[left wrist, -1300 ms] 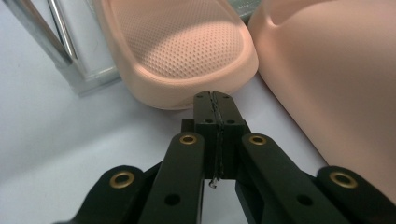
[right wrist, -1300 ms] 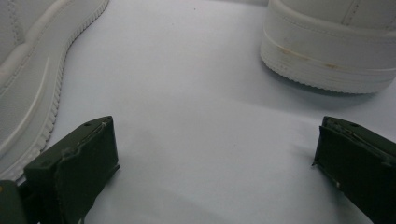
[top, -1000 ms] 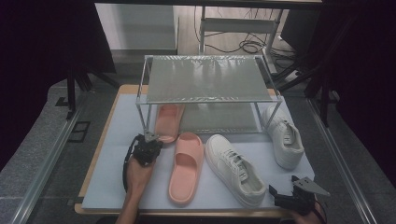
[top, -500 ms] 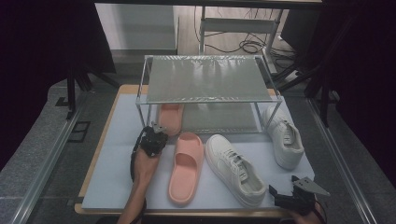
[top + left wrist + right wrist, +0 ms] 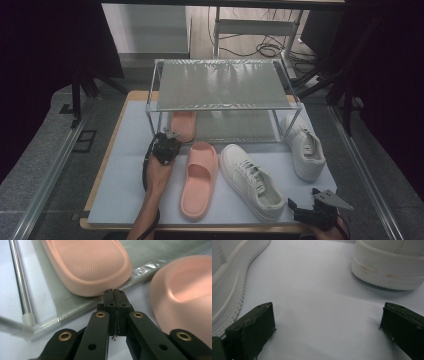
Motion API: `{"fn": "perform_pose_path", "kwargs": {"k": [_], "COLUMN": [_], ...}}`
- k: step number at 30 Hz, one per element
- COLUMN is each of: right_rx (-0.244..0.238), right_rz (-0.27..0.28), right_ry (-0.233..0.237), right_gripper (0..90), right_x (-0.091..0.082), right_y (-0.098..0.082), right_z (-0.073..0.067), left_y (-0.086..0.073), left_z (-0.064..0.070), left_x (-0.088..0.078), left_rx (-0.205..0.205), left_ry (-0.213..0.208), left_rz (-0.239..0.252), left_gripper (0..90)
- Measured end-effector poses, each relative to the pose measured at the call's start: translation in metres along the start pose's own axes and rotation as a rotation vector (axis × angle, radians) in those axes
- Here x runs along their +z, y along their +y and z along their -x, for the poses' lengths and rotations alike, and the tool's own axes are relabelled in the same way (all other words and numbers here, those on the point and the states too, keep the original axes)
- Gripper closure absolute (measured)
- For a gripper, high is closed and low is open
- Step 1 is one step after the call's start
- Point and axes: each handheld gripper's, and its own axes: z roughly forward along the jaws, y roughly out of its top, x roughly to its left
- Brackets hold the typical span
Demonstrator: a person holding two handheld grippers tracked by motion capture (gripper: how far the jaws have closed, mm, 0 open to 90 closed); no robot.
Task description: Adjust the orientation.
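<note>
One pink slipper lies on the lower shelf of the wire rack, its heel end sticking out toward me. My left gripper is shut and empty, its tips right at that heel; contact cannot be told. The second pink slipper lies on the mat just right of it. Two white sneakers sit on the mat, one in the middle and one at the right by the rack leg. My right gripper rests open at the front right, between the sneakers.
The pale mat covers a wooden board. The rack's metal leg and corner foot stand just left of my left gripper. Dark stands and cables surround the far side of the table.
My left hand has moved forward toward the rack, bringing its shut gripper up to the heel of the slipper on the shelf. The right gripper has stayed put.
</note>
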Motion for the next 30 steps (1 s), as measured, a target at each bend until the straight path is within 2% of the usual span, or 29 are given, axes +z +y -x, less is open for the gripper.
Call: {"fn": "perform_pose_path", "kwargs": {"k": [6, 15, 17, 20, 23, 25, 30], "right_rx": [0.000, 0.001, 0.001, 0.001, 0.001, 0.001, 0.001], "right_rz": [0.000, -0.001, -0.001, 0.001, 0.001, 0.001, 0.001], "right_ry": [0.000, 0.000, 0.000, 0.000, 0.000, -0.001, -0.001], "right_gripper": [0.0, 0.0, 0.0, 0.0, 0.0, 0.0, 0.0], "right_x": [0.000, 0.000, 0.000, 0.000, 0.000, 0.000, 0.000], "right_y": [0.000, 0.000, 0.000, 0.000, 0.000, 0.000, 0.000], "right_z": [0.000, 0.000, 0.000, 0.000, 0.000, 0.000, 0.000], "left_y": [-0.007, -0.019, -0.023, -0.026, -0.032, -0.037, -0.046], "left_z": [0.002, 0.005, 0.009, 0.012, 0.021, 0.026, 0.037], "left_x": [-0.017, -0.053, -0.065, -0.073, -0.088, -0.093, -0.098], "left_rx": [-0.016, -0.027, -0.025, -0.019, -0.012, -0.011, -0.003], "left_ry": [-0.045, -0.079, -0.088, -0.098, -0.127, -0.149, -0.172], "left_rz": [0.025, 0.071, 0.076, 0.079, 0.081, 0.082, 0.082], "left_gripper": [81.6, 66.5, 64.2, 61.1, 60.3, 60.7, 60.1]}}
